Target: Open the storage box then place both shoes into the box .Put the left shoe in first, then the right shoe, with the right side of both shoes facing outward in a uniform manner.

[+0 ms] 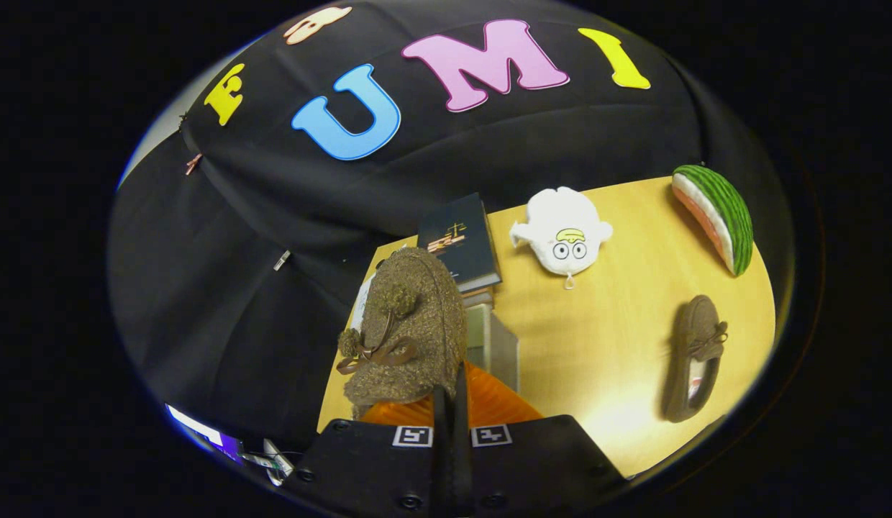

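A: What's the setting?
B: A light wooden table (619, 338) before black cloth, bearing a dark book (462, 241), a white plush (562, 232), a watermelon-slice toy (716, 216).
A: The shoes?
B: One fuzzy brown slipper (406, 331) is pinched at its edge by the gripper (452, 403), fingers nearly together, above an orange box (482, 406). The other slipper (694, 356) lies apart on the table.

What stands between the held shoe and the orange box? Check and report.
Nothing visible. The gripper is shut on the fuzzy shoe, which hangs right by the orange box with no object between them. The shoe hides the box's opening.
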A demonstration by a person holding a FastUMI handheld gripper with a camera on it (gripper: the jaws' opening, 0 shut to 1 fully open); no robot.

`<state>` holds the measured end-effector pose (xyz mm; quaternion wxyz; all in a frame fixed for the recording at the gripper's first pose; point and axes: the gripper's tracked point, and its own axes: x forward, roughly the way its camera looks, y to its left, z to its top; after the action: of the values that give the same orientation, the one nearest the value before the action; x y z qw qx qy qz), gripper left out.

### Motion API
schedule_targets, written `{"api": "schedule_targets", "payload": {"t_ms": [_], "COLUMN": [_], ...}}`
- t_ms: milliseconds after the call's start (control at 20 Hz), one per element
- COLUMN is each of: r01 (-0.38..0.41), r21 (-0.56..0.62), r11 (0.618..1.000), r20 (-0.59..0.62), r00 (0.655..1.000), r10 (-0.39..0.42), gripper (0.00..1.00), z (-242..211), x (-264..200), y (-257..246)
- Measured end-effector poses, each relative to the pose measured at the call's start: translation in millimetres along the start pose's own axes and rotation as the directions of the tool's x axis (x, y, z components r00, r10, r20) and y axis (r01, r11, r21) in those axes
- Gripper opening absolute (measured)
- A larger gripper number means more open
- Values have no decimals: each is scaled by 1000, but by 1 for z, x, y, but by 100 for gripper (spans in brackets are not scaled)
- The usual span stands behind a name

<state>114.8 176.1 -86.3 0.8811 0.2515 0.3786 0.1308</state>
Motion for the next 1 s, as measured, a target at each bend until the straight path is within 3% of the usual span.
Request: {"api": "schedule_targets", "payload": {"t_ms": [200, 700, 800, 900, 1000], "r01": [17, 121, 109, 78, 54], "r21": [101, 126, 128, 132, 100], "r11": [995, 985, 986, 988, 994], "r20": [-52, -103, -106, -132, -175], "r00": [999, 989, 990, 989, 984], "r10": [-11, -109, -95, -61, -36], "gripper": [5, 5, 6, 16, 55], "z": [-27, -71, -74, -81, -93], "x": [28, 76, 83, 87, 85], "y": [15, 17, 23, 32, 41]}}
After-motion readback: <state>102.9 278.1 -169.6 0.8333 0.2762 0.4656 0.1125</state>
